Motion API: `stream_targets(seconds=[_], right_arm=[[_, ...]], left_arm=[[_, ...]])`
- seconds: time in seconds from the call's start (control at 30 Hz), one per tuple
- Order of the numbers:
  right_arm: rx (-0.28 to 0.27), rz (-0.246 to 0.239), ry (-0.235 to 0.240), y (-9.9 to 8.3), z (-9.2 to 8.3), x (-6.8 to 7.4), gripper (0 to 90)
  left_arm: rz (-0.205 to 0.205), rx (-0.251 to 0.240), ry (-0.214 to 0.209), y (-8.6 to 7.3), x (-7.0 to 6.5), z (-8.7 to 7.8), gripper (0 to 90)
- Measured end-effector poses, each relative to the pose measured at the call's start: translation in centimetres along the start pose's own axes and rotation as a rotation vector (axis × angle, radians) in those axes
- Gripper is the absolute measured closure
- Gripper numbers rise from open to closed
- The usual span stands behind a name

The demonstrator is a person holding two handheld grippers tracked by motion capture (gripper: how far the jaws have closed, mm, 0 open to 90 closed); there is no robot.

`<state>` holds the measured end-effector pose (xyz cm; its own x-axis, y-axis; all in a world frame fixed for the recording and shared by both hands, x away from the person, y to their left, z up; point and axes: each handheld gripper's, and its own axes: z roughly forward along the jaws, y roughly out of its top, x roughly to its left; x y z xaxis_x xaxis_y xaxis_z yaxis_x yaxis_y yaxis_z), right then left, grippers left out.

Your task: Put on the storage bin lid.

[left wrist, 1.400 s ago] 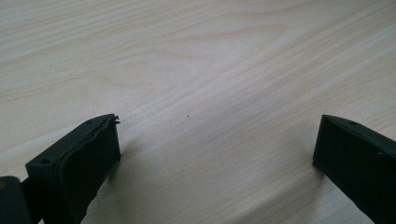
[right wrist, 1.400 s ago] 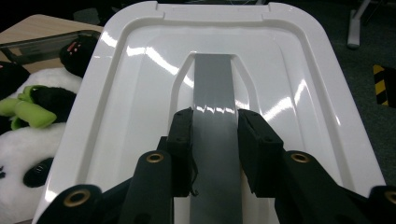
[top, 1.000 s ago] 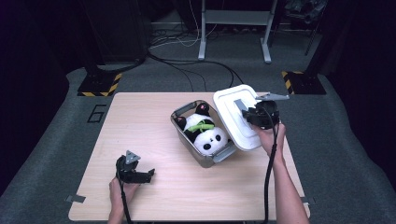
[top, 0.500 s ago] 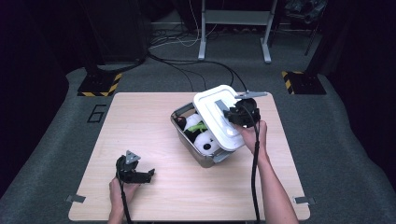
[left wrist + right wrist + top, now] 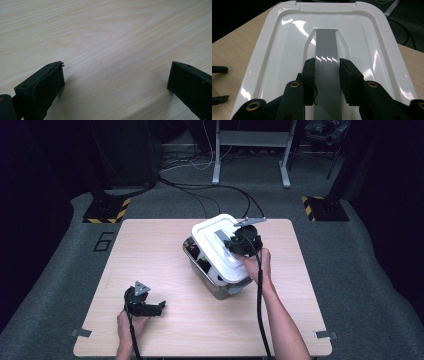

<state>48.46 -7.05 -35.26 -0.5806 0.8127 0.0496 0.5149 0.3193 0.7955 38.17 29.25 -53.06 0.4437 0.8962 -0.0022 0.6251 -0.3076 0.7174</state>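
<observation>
Lid point(image 5: 220, 247) shifted left over bin point(image 5: 220, 287) | right tool point(image 5: 234, 243) clenched on lid handle | left tool point(image 5: 155, 308) released, unmoved

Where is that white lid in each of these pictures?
High view: the lid sits right of centre, over the grey bin.
Left gripper view: not in it; bare table between open tongs.
Right gripper view: the lid spans most of the frame, its grey handle clamped by the right tongs.
Shared landmark: the wooden table.
</observation>
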Motion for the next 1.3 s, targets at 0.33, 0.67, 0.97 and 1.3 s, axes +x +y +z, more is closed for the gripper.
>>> stream_targets(seconds=[0.33,0.67,0.97,1.3], right_arm=[[0.040,0.004,0.013,-0.5,2.0,1.0,67.0],[0.079,0.001,0.011,-0.8,3.5,2.0,67.0],[0.089,-0.015,0.027,-0.7,3.8,1.7,67.0],[0.099,-0.014,0.071,-1.0,3.9,1.4,67.0]], left_arm=[[0.005,0.001,0.003,0.0,0.0,0.0,0.1],[0.005,0.001,0.003,0.0,0.0,0.0,0.1],[0.005,0.001,0.003,0.0,0.0,0.0,0.2],[0.005,0.001,0.004,0.0,0.0,0.0,0.2]])
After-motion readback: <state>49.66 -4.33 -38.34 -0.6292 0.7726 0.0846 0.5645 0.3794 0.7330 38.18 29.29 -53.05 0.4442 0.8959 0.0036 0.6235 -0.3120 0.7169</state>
